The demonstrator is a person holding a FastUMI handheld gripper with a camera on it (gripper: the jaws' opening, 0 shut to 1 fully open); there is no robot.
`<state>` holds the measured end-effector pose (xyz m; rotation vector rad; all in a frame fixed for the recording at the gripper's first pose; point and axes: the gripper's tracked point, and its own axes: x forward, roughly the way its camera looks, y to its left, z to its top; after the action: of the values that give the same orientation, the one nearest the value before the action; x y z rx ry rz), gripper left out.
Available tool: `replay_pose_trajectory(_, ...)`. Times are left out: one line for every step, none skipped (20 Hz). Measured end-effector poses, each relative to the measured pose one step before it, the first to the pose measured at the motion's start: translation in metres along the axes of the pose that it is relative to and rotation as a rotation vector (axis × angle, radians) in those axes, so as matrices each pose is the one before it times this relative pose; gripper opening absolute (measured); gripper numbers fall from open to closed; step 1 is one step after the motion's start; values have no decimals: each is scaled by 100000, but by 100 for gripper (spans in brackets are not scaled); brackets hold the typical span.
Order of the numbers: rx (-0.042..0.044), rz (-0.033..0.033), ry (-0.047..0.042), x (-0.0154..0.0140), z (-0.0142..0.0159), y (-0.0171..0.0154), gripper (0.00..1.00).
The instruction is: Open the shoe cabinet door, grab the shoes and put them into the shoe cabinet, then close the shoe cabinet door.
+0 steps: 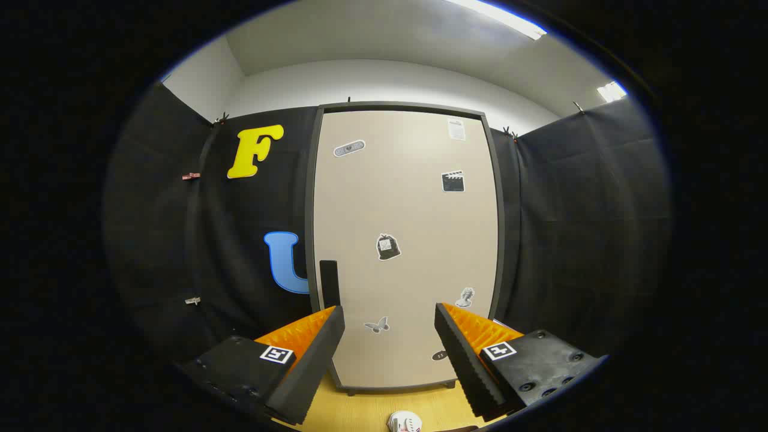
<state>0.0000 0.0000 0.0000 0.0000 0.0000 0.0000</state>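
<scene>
Straight ahead, at twelve o'clock from the gripper [390, 315], stands the shoe cabinet [405, 240]. It is tall, with a dark frame. Its door [414, 210] is light tan and it is shut. The door has small stickers [388, 246] on it, and one looks like a butterfly [377, 325]. A black handle [329, 283] sits on the left side of the door, at about eleven o'clock from the gripper, just above the tip of the left finger.

The gripper's two fingers [312, 360] are spread wide apart. Nothing is between them. They are black with bumpy pads and orange sides, and each has a small square black-and-white tag on top. Whether the fingertips touch the door or stop just short of it, I cannot tell.

Down low, at six o'clock, a white shoe [405, 422] with red marks lies on the yellow wood floor [372, 411]. You can see just a part of it. It lies between the two fingers and in front of the cabinet, not inside it.

Black cloth walls [570, 228] hang on both sides of the cabinet, at nine and three o'clock. Up high, at one o'clock, a long ceiling light [498, 15] shines.
</scene>
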Motion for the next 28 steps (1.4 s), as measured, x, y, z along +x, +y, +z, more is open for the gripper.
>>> replay_pose_trajectory(-205,-8,-74,94,56,23,98)
replay_pose_trajectory(-111,200,8,59,-13,88,98)
replay_pose_trajectory(-43,151,-67,117,-6,32,98)
replay_pose_trajectory(-20,140,9,9,8,96,98)
replay_pose_trajectory(-46,186,24,114,-32,71,98)
replay_pose_trajectory(-74,267,96,76,-15,36,98)
replay_pose_trajectory(-52,192,69,93,-2,65,98)
replay_pose_trajectory(-19,106,92,97,-106,-13,98)
replay_pose_trajectory(101,90,97,50,3,-6,98)
replay_pose_trajectory(58,11,96,61,-36,-29,98)
replay_pose_trajectory(128,33,147,109,-19,-41,98)
replay_pose_trajectory(12,86,55,73,-40,86,98)
replay_pose_trajectory(-10,85,-12,78,-12,12,98)
replay_pose_trajectory(31,196,-17,61,1,69,98)
replay_pose_trajectory(100,265,44,121,-43,90,98)
replay_pose_trajectory(340,448,128,201,-125,172,98)
replay_pose_trajectory(270,329,110,236,-54,232,98)
replay_pose_trajectory(358,554,461,197,-157,290,98)
replay_pose_trajectory(196,458,272,355,-133,332,99)
replay_pose_trajectory(214,418,382,418,-140,333,98)
replay_pose_trajectory(170,217,278,565,-156,375,98)
replay_pose_trajectory(242,306,171,600,-160,388,99)
replay_pose_trajectory(131,158,156,716,-129,441,98)
replay_pose_trajectory(5,176,258,727,-188,424,98)
replay_pose_trajectory(-176,136,285,794,-235,425,98)
replay_pose_trajectory(-283,42,424,718,-361,444,98)
replay_pose_trajectory(-76,101,286,906,-287,579,98)
replay_pose_trajectory(96,226,314,793,-343,553,98)
